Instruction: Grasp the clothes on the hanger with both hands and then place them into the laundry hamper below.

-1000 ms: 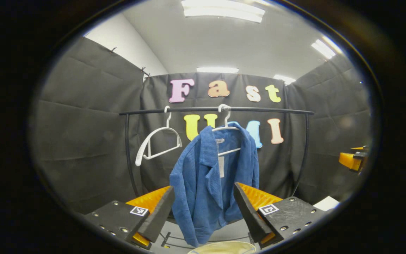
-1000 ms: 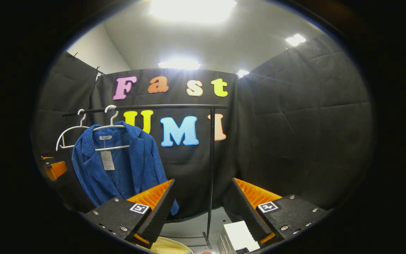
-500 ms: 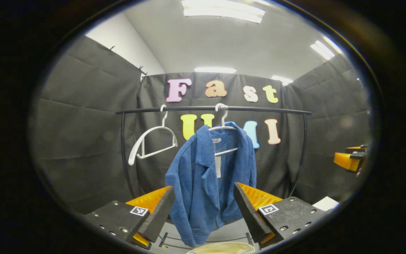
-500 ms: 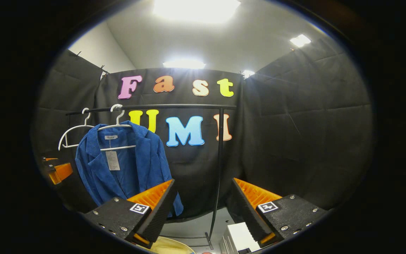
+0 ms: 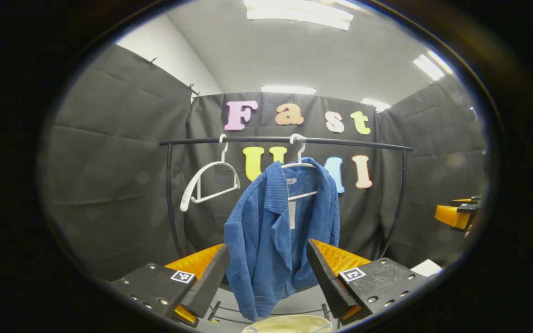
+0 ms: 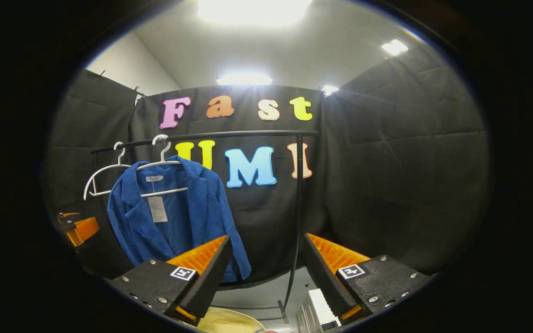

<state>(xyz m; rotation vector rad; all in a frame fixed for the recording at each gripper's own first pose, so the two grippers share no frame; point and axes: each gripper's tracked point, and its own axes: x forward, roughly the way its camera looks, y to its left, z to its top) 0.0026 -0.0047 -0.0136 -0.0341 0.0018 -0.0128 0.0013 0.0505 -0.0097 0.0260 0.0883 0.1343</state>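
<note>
Black-walled booth: blue jacket (image 5: pixel 279 231) with unreadable tag (image 6: pixel 158 209); both tongs (image 5: pixel 266 282) (image 6: pixel 264 277) wide open, empty.

Both views face rack (image 5: pixel 285 140), sharing jacket (image 5: pixel 275 231).

Recording booth: black cloth walls (image 5: pixel 109 152), clothes rail (image 5: pixel 266 140), ceiling lights (image 6: pixel 252 9).

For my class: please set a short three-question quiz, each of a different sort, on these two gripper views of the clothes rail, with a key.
1. True or false: the blue jacket lies in the hamper.
2. How many white hangers are on the rail?
3. The left gripper is: A open, B shut on the jacket, C shut on a hanger.

Key:
1. False; it hangs on its hanger.
2. Two; the empty hanger is the other.
3. A; the right gripper is open too.
</note>
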